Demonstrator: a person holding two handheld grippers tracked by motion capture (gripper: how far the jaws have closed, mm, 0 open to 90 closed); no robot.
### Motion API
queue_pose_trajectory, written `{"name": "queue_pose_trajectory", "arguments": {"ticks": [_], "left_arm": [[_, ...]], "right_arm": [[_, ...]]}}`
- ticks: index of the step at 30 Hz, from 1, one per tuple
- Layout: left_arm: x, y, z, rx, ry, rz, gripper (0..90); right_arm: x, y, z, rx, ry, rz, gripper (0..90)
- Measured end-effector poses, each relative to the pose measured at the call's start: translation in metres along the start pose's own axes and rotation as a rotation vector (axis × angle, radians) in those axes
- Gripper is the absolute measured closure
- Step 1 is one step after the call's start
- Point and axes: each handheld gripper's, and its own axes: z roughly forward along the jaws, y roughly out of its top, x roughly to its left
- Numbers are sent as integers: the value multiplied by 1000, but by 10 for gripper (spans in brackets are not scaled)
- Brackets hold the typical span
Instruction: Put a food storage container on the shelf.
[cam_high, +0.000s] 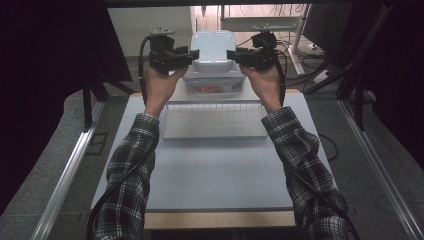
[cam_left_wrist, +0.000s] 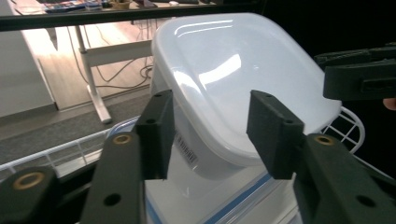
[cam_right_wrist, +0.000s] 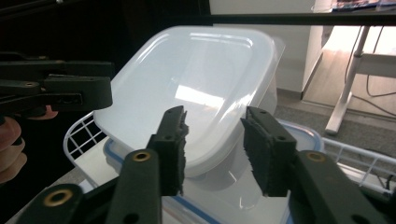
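Observation:
A white lidded plastic tub (cam_high: 214, 46) is tilted up over a larger clear tub with a blue-edged lid (cam_high: 214, 84). My left gripper (cam_high: 193, 54) is at its left side and my right gripper (cam_high: 233, 55) at its right. In the left gripper view the jaws of the left gripper (cam_left_wrist: 212, 116) straddle the white tub (cam_left_wrist: 233, 60), with pads against its edge. In the right gripper view the right gripper (cam_right_wrist: 215, 126) clamps the tub (cam_right_wrist: 201, 70) the same way. Each of these views also has the opposite gripper (cam_left_wrist: 359, 74) (cam_right_wrist: 60, 88) farther off.
The blue-edged tub (cam_left_wrist: 243, 198) (cam_right_wrist: 299, 135) sits at the far end of the table. A white wire basket (cam_high: 214, 122) lies just in front of it on the pale table top (cam_high: 210, 170). Desk legs and cables stand on the floor beyond.

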Motion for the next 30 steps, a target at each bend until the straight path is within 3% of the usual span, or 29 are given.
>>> {"name": "queue_pose_trajectory", "arguments": {"ticks": [15,19,26,30], "left_arm": [[5,1,1,-11,-30,-34,565],[5,-1,-2,-22,-32,-18,547],[2,-4,-12,-40,-62,-18,548],[-5,-11,-23,-41,-75,8,646]], "right_arm": [[-4,3,0,-25,-12,-2,616],[-6,3,-3,-24,-11,-11,608],[-7,0,-11,-38,32,-21,592],[-5,-4,-13,-31,37,-36,645]]}}
